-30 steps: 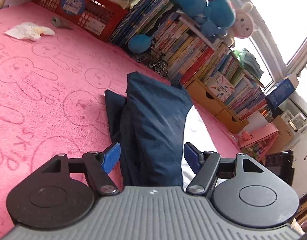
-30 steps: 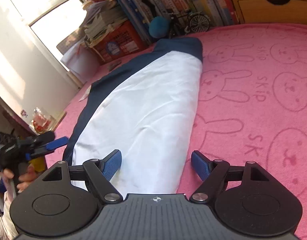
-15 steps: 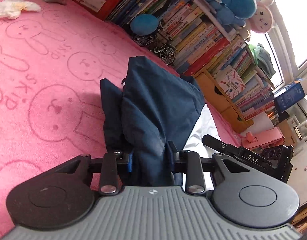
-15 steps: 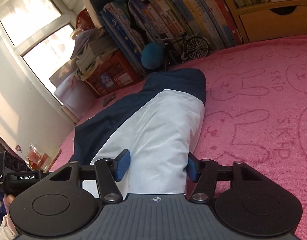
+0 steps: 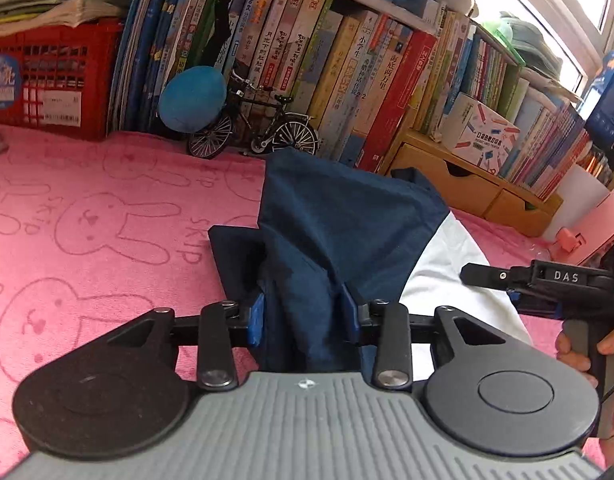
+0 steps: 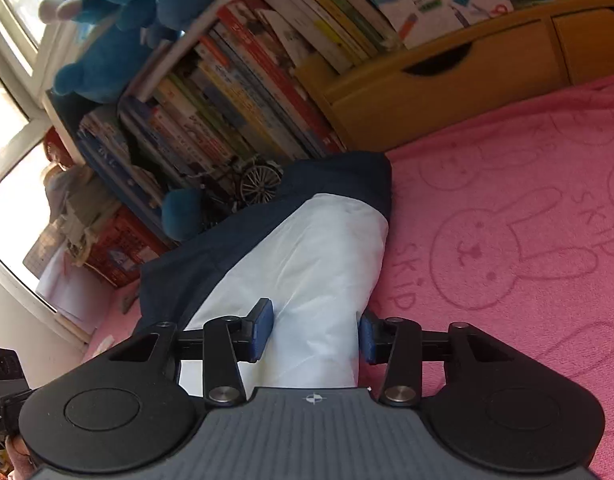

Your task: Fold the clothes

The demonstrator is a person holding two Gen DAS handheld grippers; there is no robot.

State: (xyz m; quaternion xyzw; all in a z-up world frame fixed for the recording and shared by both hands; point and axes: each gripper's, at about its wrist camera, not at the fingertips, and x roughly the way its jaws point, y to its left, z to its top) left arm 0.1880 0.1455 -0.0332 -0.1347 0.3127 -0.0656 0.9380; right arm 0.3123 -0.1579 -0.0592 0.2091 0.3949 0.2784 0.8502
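- Garment point(image 5: 347, 232): navy and white, lies lengthwise on the pink rabbit-print blanket point(image 5: 91, 216), far end toward the bookshelf point(image 5: 347, 64).
- Left gripper point(image 5: 303, 318): blue pads press a bunched navy fold from both sides; the cloth stands up in a peak beyond the fingers. Jaws are opening, with the fabric between them and the pads touching it.
- Right gripper point(image 6: 315, 330): pads clamp the near end of the white panel point(image 6: 307, 264); the cloth puckers between them. Grip looks firm, though the right pad is partly hidden by fabric, so contact on that side is likely rather than certain.
- In the left wrist view, the right gripper point(image 5: 547, 280) sits at the right edge, just beside the white panel, a hand point(image 5: 579, 348) on its handle.
- Navy part runs along the left side of the white panel and caps its far end (right wrist view).
- Far edge of blanket: toy bicycle point(image 5: 251, 128) and blue plush ball point(image 5: 193, 98) against the books; red crate point(image 5: 51, 76) to the far left; wooden drawers point(image 6: 447, 76) to the far right.
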